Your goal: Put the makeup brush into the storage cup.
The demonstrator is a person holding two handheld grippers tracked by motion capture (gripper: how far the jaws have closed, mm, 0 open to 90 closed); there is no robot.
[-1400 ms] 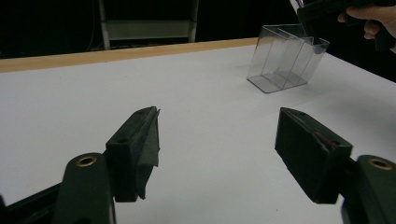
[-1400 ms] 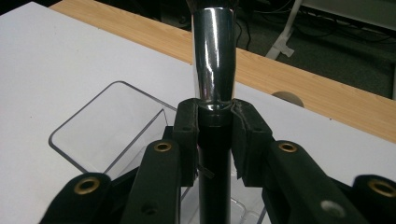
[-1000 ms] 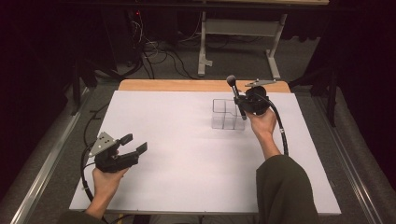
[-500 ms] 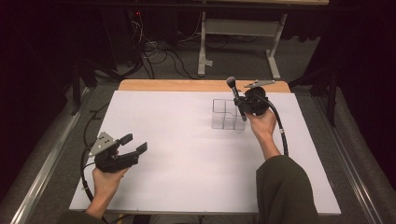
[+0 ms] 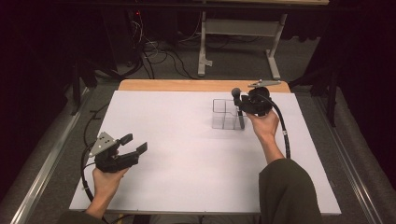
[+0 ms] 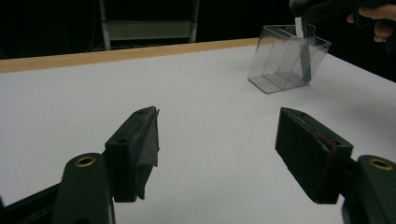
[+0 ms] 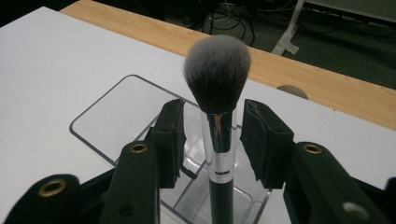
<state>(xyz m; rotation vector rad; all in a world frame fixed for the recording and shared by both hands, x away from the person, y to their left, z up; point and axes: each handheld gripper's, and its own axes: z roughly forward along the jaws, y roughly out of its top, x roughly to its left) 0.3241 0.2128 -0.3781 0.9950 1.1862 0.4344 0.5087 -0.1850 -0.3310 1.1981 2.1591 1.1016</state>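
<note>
Fingers (image 7: 170,140) parted around upright brush (image 7: 217,116) in clear organizer (image 7: 116,116); left fingers (image 6: 140,149) open.

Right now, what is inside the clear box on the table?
A makeup brush stands in the clear box, bristles up, its dark handle down in one compartment. The right gripper has its jaws on either side of the silver collar with small gaps. The handle's bottom end is out of sight.

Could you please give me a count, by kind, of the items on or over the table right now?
Makeup brush: 1
Clear organiser: 1
Handheld tools: 2, left tool and right tool
Total: 4
</note>
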